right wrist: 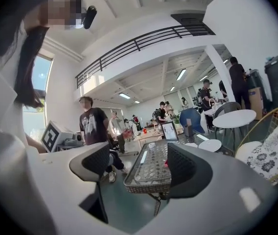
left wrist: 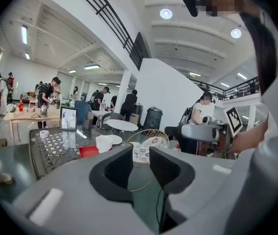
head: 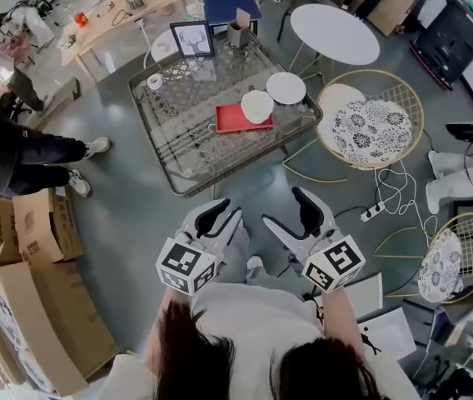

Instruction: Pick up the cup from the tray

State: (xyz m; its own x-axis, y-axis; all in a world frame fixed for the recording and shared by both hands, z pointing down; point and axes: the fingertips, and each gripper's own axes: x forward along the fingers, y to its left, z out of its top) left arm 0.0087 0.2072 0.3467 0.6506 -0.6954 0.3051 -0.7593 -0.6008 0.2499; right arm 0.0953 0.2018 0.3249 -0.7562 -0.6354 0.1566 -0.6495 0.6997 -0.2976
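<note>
Head view: 2 claws are seen low in frame, close to the person's body: left claw (head: 222, 219), right claw (head: 291, 217).
Counts: 1 cup (head: 257, 107), 1 red tray (head: 231, 120), 1 white plate (head: 286, 87), 1 framed picture (head: 192, 38), 1 tape roll (head: 155, 82), 1 small box (head: 239, 32); all are carried on 1 wire-mesh tabletop (head: 182, 144). 1 round white table (head: 335, 33) is set beyond it.
Cup vs claws: cup is found well apart from both, ahead of them w/ floor between; it is touched by neither.
Left claw: jaws are held apart by a narrow gap in the left gripper view; nothing is gripped. Cup is seen far off, left of the gap, above the left jaw.
Right claw: jaws are spread wide in the right gripper view; nothing is gripped. Tabletop's near corner is framed between them at a distance; cup can't be made out there.
Tray: 1 item held, the cup, upright, at the tray's right end.
Plate: laid on the tabletop just beside the cup, off the tray.
Small box: stood at the tabletop's far edge; contents can't be told.
</note>
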